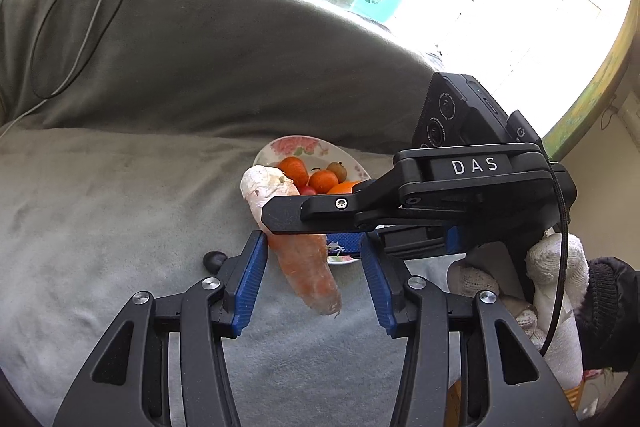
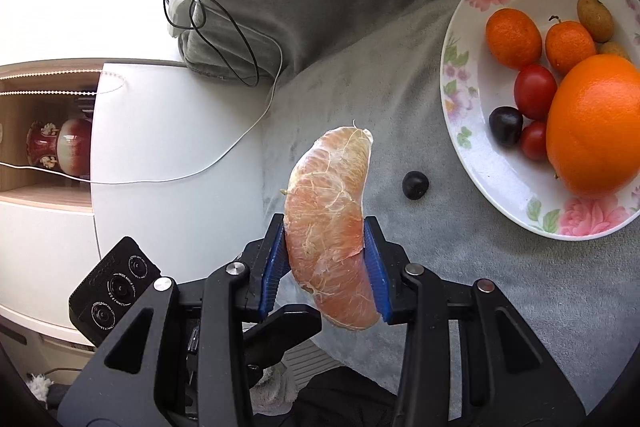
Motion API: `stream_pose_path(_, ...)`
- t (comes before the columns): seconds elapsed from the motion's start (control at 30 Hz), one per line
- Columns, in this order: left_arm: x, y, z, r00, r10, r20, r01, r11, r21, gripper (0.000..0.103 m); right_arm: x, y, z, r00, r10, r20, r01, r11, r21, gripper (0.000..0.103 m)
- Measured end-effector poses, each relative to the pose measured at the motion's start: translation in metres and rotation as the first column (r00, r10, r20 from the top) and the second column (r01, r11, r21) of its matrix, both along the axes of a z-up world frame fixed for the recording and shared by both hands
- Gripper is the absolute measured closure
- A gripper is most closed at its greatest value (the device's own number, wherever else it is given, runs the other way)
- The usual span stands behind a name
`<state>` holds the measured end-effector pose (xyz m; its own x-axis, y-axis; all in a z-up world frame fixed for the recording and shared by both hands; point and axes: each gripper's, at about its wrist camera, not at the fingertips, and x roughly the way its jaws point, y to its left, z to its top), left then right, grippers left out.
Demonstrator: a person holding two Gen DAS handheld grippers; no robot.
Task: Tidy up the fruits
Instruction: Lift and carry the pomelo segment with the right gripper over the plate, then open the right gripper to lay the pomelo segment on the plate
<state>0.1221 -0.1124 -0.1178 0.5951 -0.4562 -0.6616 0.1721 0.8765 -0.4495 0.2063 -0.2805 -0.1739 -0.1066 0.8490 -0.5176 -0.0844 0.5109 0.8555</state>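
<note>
Nearest you in the left wrist view, your left gripper (image 1: 314,283) stands part open with nothing pressed between its blue ribbed pads (image 1: 250,285); the peeled pinkish-orange pomelo segment (image 1: 294,235) hangs in the gap but touches only the black right gripper (image 1: 304,217) that crosses from the right, carried by your white-gloved hand (image 1: 554,291). Farther off, the white floral ceramic plate (image 1: 296,147) sits on the grey plush blanket (image 1: 120,207), holding small orange and red fruits. One small dark round fruit (image 1: 214,259) lies loose on the blanket, left of the plate.

Closest in the right wrist view, your right gripper (image 2: 325,259) is clamped on the pomelo segment (image 2: 328,227), both pads pressing its sides, lifted clear of the blanket (image 2: 440,267). To the far right, the plate (image 2: 496,183) already carries a large orange (image 2: 596,131), two tangerines, two cherry tomatoes, a dark fruit and brownish ones. Most fruit looks gathered; judging by this, the segment and the stray dark fruit (image 2: 415,185) just left of the rim remain to be placed.
</note>
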Motion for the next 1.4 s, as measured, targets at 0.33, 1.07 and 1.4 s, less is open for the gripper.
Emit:
stream_pose_path(0.33, 0.017, -0.015, 0.001, 0.999, -0.031, -0.010, 0.030, 0.999, -0.023, 0.057, 0.005, -0.015, 0.000, 0.996, -0.083, -0.018, 0.083, 0.996, 0.013, 0.063)
stream_pose_path(1.07, 0.055, -0.038, -0.010, 0.996, -0.067, -0.051, 0.065, 0.997, -0.035, 0.059, 0.034, -0.037, 0.003, 0.985, -0.165, 0.045, 0.168, 0.983, -0.076, 0.063)
stream_pose_path(1.4, 0.068, -0.047, -0.007, 0.995, -0.081, -0.054, 0.081, 0.997, -0.004, 0.059, 0.060, -0.062, -0.002, 0.970, -0.232, 0.073, 0.242, 0.944, -0.223, 0.058)
